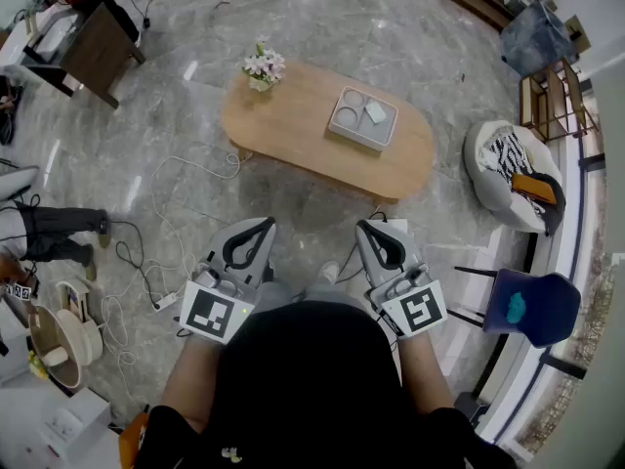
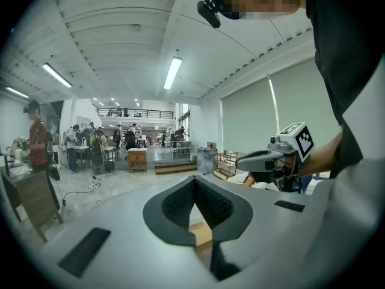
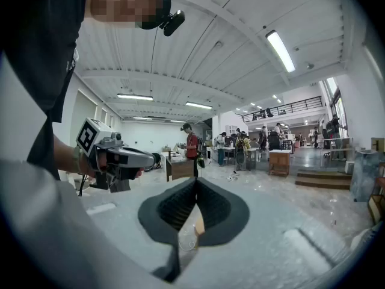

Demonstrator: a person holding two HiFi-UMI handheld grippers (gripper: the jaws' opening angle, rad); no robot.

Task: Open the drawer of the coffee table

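The oval wooden coffee table [image 1: 293,115] stands on the marble floor ahead of me in the head view; no drawer front shows from above. On it sit a small pot of flowers [image 1: 263,66] and a grey tray [image 1: 362,118]. My left gripper [image 1: 265,226] and right gripper [image 1: 364,226] are held close to my body, side by side, well short of the table's near edge. Both are shut with nothing between the pads. In the left gripper view the jaws [image 2: 194,180] meet, and a strip of the wooden table [image 2: 201,233] shows beneath them. The right gripper's jaws [image 3: 196,182] meet too.
White cables [image 1: 166,252] trail over the floor at the left, near a person's legs [image 1: 59,231]. A round white chair [image 1: 508,174] and a blue chair [image 1: 527,306] stand at the right. A dark wooden desk [image 1: 98,47] is at the far left.
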